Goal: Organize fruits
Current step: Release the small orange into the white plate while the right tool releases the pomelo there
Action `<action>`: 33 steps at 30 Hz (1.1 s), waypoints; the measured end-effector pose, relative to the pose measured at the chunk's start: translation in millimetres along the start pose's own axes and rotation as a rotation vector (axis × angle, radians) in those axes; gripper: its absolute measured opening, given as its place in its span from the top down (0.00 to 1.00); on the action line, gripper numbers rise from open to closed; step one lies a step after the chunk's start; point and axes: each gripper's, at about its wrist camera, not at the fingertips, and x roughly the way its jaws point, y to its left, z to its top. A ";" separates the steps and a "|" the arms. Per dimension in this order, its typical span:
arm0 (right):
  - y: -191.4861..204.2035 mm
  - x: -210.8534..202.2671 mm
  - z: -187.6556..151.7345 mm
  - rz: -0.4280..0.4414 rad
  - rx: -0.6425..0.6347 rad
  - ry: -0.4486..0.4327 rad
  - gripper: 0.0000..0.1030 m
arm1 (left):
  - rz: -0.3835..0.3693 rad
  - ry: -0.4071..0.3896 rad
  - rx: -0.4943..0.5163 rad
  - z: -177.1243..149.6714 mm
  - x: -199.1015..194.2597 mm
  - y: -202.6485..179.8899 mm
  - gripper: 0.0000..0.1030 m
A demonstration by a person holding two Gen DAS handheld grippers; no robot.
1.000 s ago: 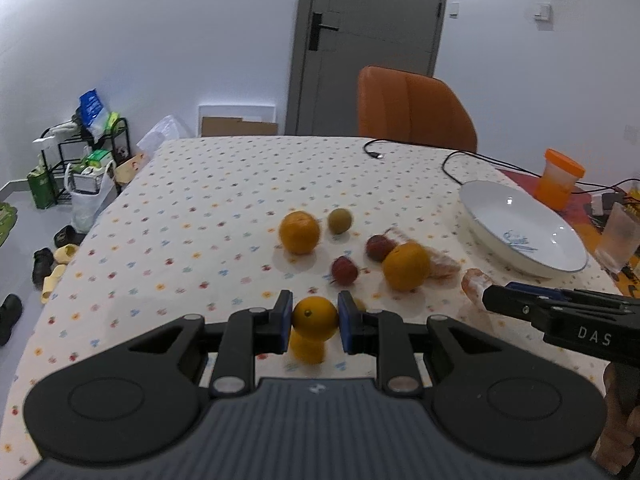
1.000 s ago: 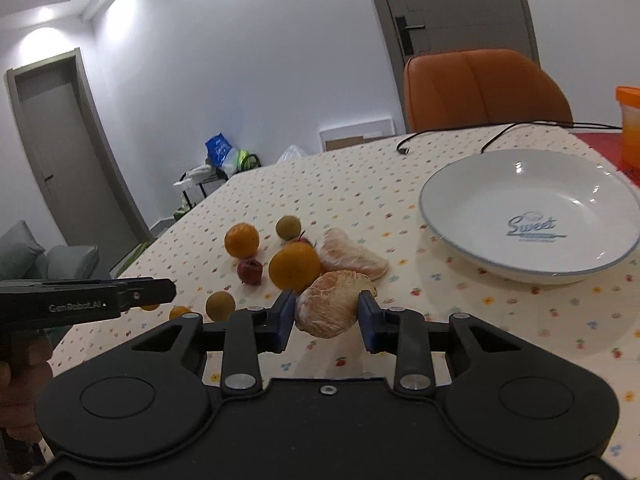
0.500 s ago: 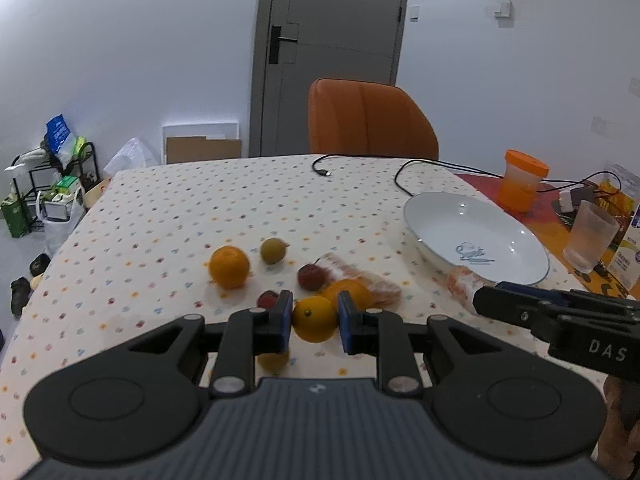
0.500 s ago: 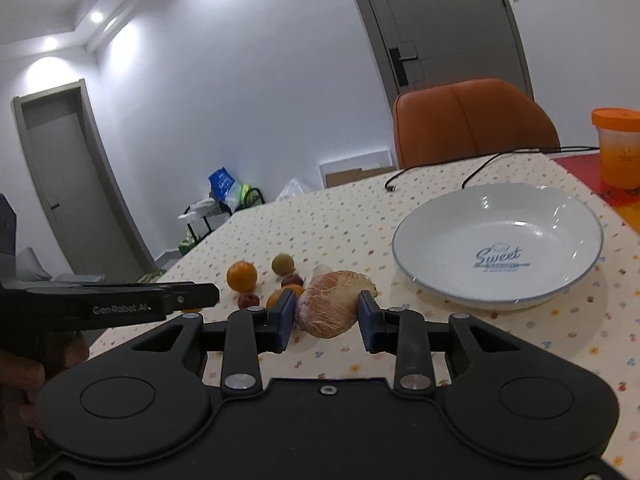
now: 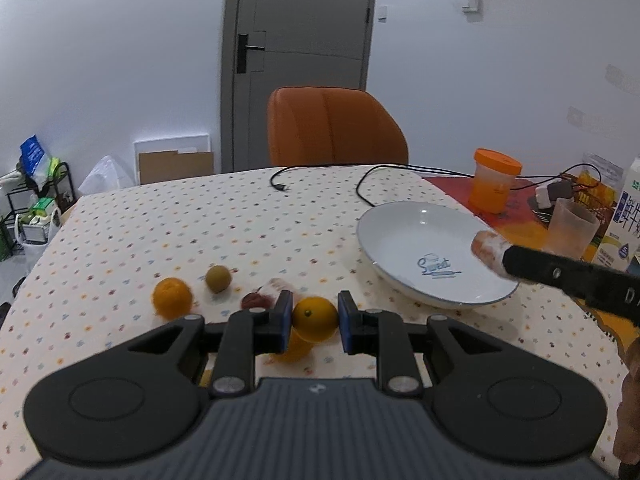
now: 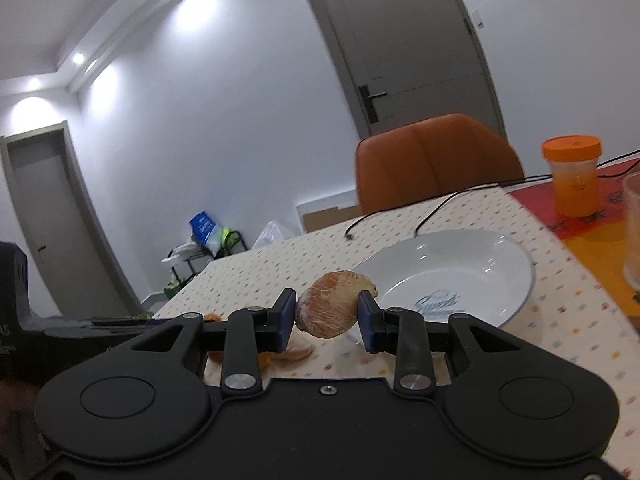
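Observation:
My left gripper (image 5: pixel 314 322) is shut on a small yellow-orange citrus fruit (image 5: pixel 315 318), held above the dotted tablecloth. My right gripper (image 6: pixel 327 316) is shut on a peeled pomelo segment (image 6: pixel 330 310); in the left wrist view that segment (image 5: pixel 486 249) hangs over the right side of the white plate (image 5: pixel 400 236). The plate (image 6: pixel 500 268) has nothing in it. On the cloth lie an orange (image 5: pixel 172 303), a brownish-green round fruit (image 5: pixel 218 278), a dark red fruit (image 5: pixel 256 301) and another orange (image 5: pixel 294 350) partly hidden under my left fingers.
An orange-lidded jar (image 5: pixel 494 180), a plastic cup (image 5: pixel 572 228) and a milk carton (image 5: pixel 624 220) stand at the right on a red mat. Black cables (image 5: pixel 372 184) trail across the far table. An orange chair (image 5: pixel 334 126) is behind it.
Both grippers rose and moved right toward the plate, each keeping its fruit. The pomelo segment now hangs over the plate's right side.

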 end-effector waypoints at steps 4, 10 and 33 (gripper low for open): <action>-14.3 -4.2 5.6 -0.022 0.010 -0.022 0.70 | -0.013 -0.001 0.015 3.9 8.3 -11.7 0.78; -34.4 -3.7 9.4 -0.048 0.032 -0.040 0.70 | -0.032 0.012 0.038 8.8 22.9 -28.2 0.78; -86.4 -10.9 -9.4 -0.157 0.122 -0.038 0.40 | -0.083 0.040 0.098 30.8 73.7 -77.3 0.78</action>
